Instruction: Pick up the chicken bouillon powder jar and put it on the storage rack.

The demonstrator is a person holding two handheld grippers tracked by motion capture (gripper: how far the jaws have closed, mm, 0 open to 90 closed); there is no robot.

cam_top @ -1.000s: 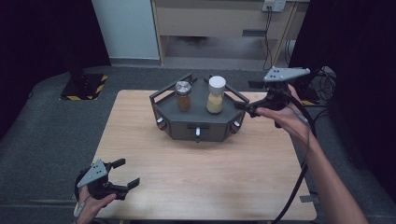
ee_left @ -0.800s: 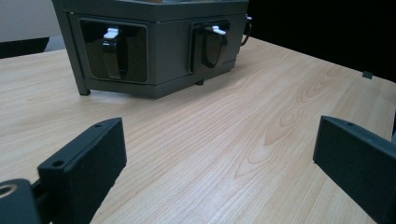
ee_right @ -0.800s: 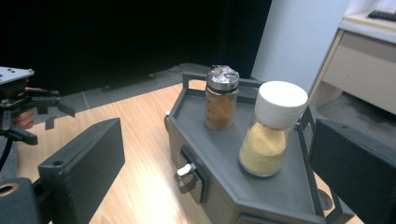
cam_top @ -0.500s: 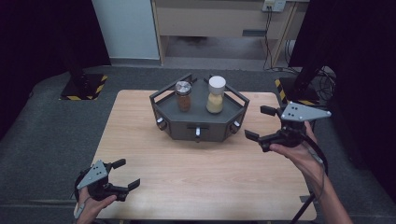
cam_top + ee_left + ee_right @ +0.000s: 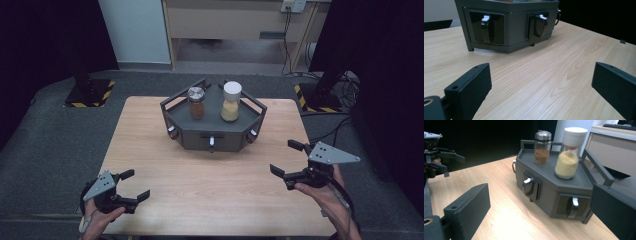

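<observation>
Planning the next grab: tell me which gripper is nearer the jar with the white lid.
Right. The right gripper hangs open off the table's right edge, diagonally in front of the white-lidded jar on the grey rack. The left gripper, also open, sits at the near left corner, farther off.

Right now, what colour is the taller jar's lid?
White; the taller jar's lid shows best in the right gripper view.
</observation>
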